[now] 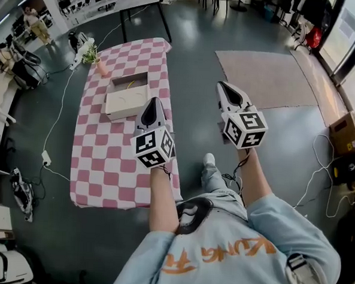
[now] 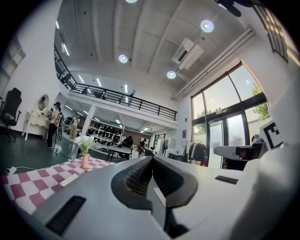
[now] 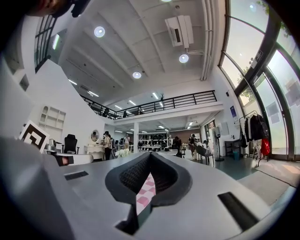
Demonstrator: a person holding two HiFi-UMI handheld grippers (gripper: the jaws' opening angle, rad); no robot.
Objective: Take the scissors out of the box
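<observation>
An open cardboard box (image 1: 123,102) lies on the pink-checked table (image 1: 104,164), toward its far end. Something thin and yellow (image 1: 132,81) shows inside the box; I cannot tell if it is the scissors. My left gripper (image 1: 151,102) is held in the air above the table's right edge, just right of the box, shut and empty. The right gripper (image 1: 221,87) hovers over the floor to the right of the table, also shut with nothing in it. In both gripper views the left gripper (image 2: 151,159) and the right gripper (image 3: 150,157) point up into the room, jaws closed together.
A small pink vase with flowers (image 1: 100,66) stands at the table's far left corner, also seen as the vase (image 2: 85,161) in the left gripper view. A dark table (image 1: 144,4) stands beyond, a rug (image 1: 265,75) lies on the floor at right, and cables (image 1: 52,137) run left of the table.
</observation>
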